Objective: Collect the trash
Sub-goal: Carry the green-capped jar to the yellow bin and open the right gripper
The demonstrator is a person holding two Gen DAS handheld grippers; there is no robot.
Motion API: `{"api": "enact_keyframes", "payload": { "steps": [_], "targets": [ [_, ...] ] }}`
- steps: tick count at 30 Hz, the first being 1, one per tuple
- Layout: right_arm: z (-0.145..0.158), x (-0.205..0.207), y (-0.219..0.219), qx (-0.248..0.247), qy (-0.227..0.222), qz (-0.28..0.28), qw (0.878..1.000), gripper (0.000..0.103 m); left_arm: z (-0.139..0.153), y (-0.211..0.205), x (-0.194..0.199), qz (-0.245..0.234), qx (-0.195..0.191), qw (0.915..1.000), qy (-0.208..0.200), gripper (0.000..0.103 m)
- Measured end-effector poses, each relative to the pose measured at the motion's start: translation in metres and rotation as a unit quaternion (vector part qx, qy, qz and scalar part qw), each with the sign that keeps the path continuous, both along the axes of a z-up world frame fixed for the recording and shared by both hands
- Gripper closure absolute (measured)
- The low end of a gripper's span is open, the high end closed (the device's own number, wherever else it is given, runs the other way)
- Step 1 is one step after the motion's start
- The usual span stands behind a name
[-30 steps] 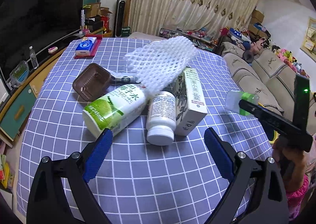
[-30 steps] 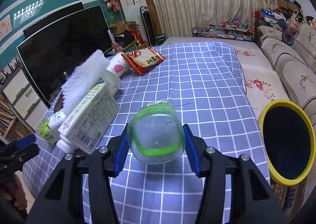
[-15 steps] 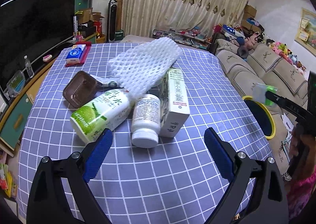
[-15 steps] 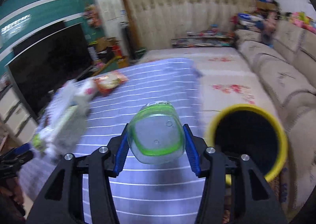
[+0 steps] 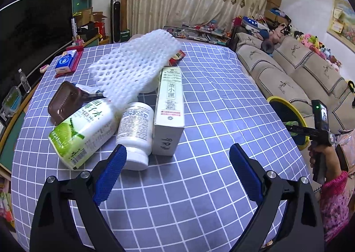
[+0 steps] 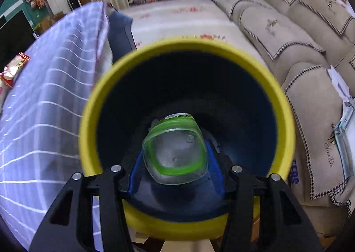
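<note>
My right gripper (image 6: 175, 158) is shut on a clear plastic bottle with a green band (image 6: 175, 152) and holds it over the mouth of a yellow-rimmed bin (image 6: 88, 105) with a dark inside. My left gripper (image 5: 177, 167) is open and empty above the checked tablecloth (image 5: 199, 185). Just ahead of it lies a pile of trash: a green-and-white drink bottle (image 5: 82, 127), a white pill bottle (image 5: 135, 132), a tall white carton (image 5: 169, 110), a white foam net (image 5: 135, 67) and a brown tray (image 5: 66, 101). The bin (image 5: 279, 101) and right gripper (image 5: 292, 126) show at the right.
A blue tissue pack (image 5: 65, 62) on a red tray lies at the table's far left. A sofa (image 5: 295, 70) runs along the right, close behind the bin. A red snack packet (image 6: 13, 67) lies on the table. A dark TV (image 5: 28, 30) stands at the left.
My right gripper has swung off the table with the bottle and now points down into the bin. My left gripper has moved slightly closer to the pile and stays open.
</note>
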State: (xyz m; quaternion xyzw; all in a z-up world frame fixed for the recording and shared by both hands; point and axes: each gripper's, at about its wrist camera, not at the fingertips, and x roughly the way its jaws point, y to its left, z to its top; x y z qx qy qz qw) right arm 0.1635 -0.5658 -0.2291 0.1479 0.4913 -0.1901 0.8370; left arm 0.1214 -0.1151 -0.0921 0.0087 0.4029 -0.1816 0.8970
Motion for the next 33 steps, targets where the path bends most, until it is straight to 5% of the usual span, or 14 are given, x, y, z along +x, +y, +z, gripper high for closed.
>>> {"api": "enact_keyframes", "payload": {
  "steps": [13,33],
  "targets": [
    [-0.032,0.013,0.000,0.009,0.043,0.007,0.999,0.052,-0.013,-0.012,0.012,-0.007,0.014,0.9998,0.013,0.011],
    [0.022,-0.019,0.019,0.009,-0.038,0.017,0.999,0.047,-0.010,-0.015,0.032,-0.017,0.003,0.9997,-0.016,0.013]
  ]
}}
